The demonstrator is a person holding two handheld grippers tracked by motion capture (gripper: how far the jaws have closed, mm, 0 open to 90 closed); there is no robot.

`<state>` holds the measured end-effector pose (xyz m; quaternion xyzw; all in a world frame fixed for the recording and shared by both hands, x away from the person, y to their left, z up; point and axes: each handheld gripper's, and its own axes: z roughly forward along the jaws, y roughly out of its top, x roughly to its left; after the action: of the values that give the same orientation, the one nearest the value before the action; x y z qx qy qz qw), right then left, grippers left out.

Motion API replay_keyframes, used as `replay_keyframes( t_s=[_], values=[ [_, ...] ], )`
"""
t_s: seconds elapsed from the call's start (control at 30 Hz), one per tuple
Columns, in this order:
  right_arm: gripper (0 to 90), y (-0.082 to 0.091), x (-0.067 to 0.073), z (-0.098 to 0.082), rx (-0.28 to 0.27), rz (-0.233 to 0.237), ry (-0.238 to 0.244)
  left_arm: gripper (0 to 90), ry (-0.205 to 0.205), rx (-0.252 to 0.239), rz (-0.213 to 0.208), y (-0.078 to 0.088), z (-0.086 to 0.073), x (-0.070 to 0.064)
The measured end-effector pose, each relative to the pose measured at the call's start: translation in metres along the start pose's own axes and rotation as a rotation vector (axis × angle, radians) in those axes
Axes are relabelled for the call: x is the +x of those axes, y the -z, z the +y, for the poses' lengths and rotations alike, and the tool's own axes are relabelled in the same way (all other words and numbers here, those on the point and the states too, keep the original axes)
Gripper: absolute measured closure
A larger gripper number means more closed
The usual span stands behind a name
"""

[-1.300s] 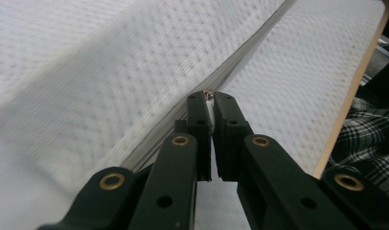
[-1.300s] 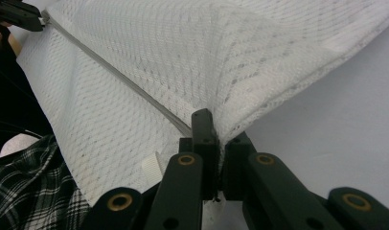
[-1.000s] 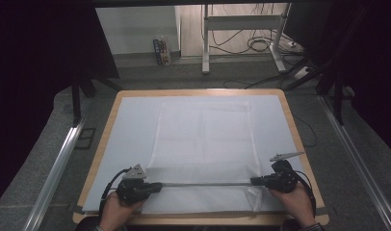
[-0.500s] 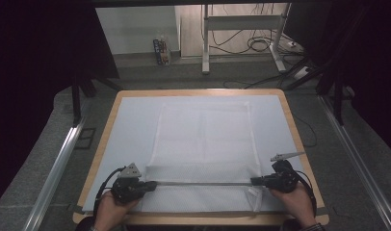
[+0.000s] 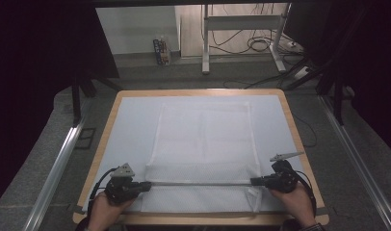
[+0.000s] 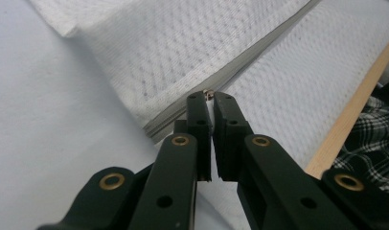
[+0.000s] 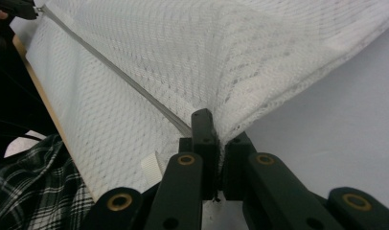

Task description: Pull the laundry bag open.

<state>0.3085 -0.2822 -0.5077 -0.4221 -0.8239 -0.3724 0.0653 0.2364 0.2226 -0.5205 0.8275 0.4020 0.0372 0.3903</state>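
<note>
In the lower middle of the high view we see the white mesh laundry bag (image 5: pixel 203 144) on the pale blue table cover (image 5: pixel 131 125) — the left gripper (image 5: pixel 148 185) and right gripper (image 5: pixel 254 181) each pinch one end of its grey zipper (image 5: pixel 198 183), stretched straight.

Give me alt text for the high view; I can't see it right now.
A person's two hands hold the left gripper and right gripper shut on opposite ends of a grey zipper line across a white mesh bag. The bag lies flat on a pale table with a wooden rim.
</note>
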Motion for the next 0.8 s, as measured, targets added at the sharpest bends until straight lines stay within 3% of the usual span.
replay_keyframes(
  t_s=[0.07,0.47,0.6,0.7,0.8],
  values=[
    [86.1,0.0,0.0,0.0,0.0,-0.007,0.001,86.9,0.001,0.005,0.015,0.001,-0.001,0.001],
    [86.2,0.001,0.0,0.0,-0.001,-0.002,0.0,86.9,0.013,-0.007,0.006,0.005,-0.004,0.005],
    [86.2,0.001,-0.001,0.0,-0.004,-0.005,0.001,86.9,0.017,0.0,0.036,0.006,-0.006,0.008],
    [86.1,0.003,-0.002,0.0,-0.007,-0.005,-0.003,86.9,0.036,-0.014,0.028,0.01,-0.008,0.013],
    [86.2,0.002,-0.001,0.0,-0.004,-0.012,0.001,86.9,0.029,-0.006,0.039,0.009,-0.007,0.012]
  ],
)
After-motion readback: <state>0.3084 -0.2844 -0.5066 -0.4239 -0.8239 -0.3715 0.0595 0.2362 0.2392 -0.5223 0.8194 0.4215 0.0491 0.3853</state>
